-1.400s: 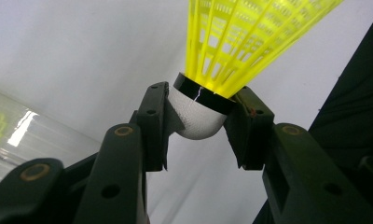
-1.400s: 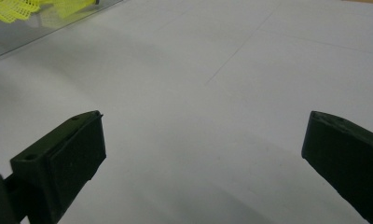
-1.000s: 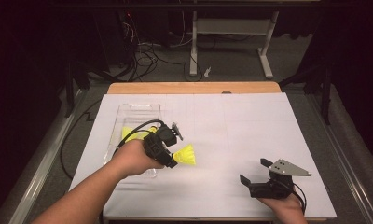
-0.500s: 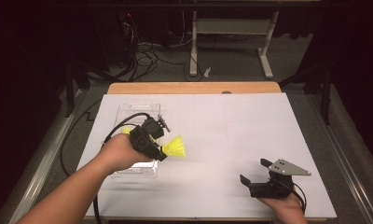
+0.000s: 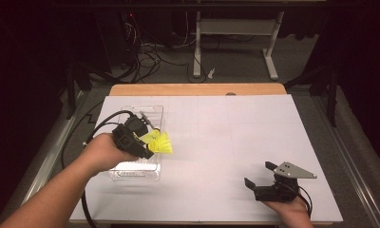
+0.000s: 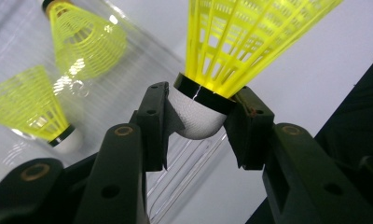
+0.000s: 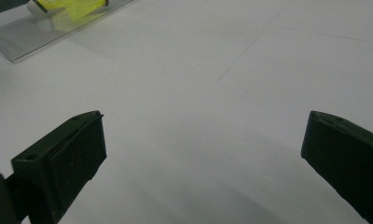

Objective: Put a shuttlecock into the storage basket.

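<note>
So starting over at 9 o'clock on the desk [image 5: 216, 137], there's a clear plastic tray [image 5: 156, 113] with two yellow shuttlecocks lying in it (you can see them best in the left gripper view, one [image 6: 84, 37] up at about 11 o'clock and the other [image 6: 33, 112] down around 9). The left hand-held gripper [image 5: 147, 145] is right over that tray and it's clamped on a third yellow shuttlecock [image 6: 208, 100], both jaws pressing the white cork base from either side, with the skirt fanning up and away toward 1 o'clock in that view. From the high view the held shuttlecock [image 5: 162, 142] sits above the tray's right edge, skirt pointing toward 3 o'clock. Then way over at 5 o'clock, well apart from all that, the right hand-held gripper [image 5: 260, 175] is just parked near the front edge, jaws wide apart with nothing but bare white desk between them.
</note>
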`<action>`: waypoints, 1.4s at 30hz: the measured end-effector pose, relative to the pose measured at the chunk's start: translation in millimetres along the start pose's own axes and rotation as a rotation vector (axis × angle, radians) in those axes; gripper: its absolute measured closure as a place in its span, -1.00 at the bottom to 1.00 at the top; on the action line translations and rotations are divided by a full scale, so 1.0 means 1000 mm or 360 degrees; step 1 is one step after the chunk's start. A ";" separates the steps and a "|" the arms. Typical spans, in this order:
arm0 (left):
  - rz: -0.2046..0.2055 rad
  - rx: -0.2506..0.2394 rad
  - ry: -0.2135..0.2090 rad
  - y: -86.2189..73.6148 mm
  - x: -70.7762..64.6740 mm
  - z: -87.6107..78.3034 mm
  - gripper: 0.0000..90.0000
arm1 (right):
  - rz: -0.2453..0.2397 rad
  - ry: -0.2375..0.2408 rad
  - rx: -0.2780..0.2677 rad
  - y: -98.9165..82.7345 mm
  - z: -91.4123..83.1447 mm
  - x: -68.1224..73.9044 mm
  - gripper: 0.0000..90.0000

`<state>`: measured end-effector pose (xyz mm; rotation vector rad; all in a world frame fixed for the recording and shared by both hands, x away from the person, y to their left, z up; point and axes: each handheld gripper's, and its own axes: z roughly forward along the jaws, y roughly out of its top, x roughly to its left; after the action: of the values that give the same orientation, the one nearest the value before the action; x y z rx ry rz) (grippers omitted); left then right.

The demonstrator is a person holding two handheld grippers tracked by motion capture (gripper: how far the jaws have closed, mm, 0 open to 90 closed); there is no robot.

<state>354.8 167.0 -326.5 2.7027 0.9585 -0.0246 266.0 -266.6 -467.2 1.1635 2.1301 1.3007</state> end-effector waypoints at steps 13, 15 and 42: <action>-0.0069 0.0039 0.0026 -0.032 0.021 0.003 0.38 | -0.0007 0.0016 0.0008 0.000 0.001 0.002 -0.98; -0.0091 0.0036 0.0025 -0.035 0.023 0.004 0.38 | -0.0006 0.0020 0.0013 0.000 0.001 0.002 -0.97; -0.0183 0.0044 0.0058 -0.059 0.040 0.003 0.38 | 0.0006 0.0022 -0.0017 0.001 0.001 0.002 -1.00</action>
<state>349.8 235.3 -348.3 2.6783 1.1315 -0.0112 265.8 -263.8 -467.2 1.1577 2.1294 1.3238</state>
